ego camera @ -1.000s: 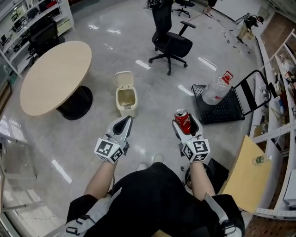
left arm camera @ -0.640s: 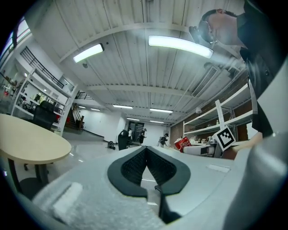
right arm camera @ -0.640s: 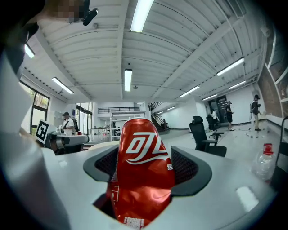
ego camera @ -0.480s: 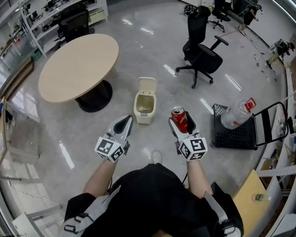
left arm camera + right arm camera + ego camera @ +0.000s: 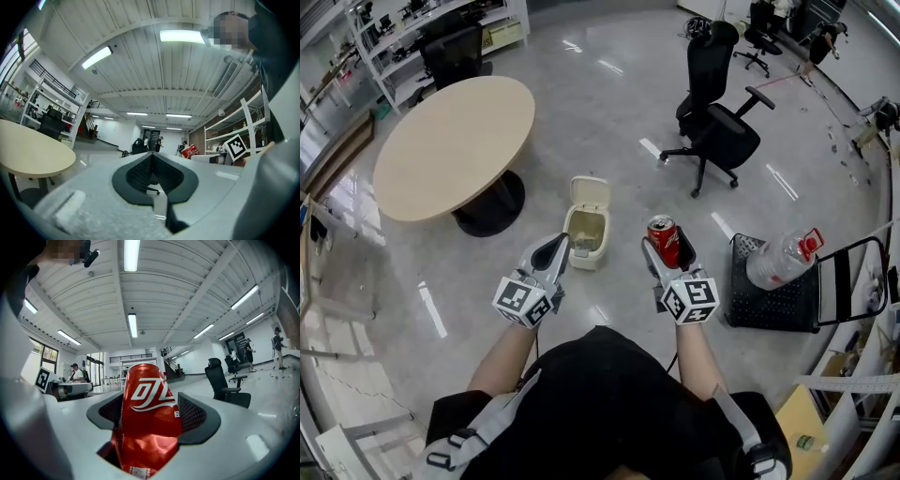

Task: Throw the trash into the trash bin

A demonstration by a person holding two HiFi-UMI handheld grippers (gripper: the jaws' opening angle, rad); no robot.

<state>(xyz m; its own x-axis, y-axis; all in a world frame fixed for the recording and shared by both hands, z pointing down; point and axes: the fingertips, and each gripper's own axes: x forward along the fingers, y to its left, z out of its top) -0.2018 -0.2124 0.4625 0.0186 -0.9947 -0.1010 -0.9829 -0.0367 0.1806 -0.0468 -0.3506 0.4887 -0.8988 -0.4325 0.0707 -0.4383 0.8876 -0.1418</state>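
On the glossy grey floor (image 5: 609, 103) we see one open cream plastic trash bin (image 5: 592, 253), one round tan table (image 5: 455, 141) left of it, our left gripper (image 5: 560, 242) closed empty, and our right gripper (image 5: 667, 251) clamping one dented red drink can (image 5: 149, 418).

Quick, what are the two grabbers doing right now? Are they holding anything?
Left gripper: closed, nothing in it.
Right gripper: closed on the red can.

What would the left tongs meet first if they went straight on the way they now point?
Likely nothing near: the left tongs point level, above the open cream plastic bin; perhaps the black office chair beyond.
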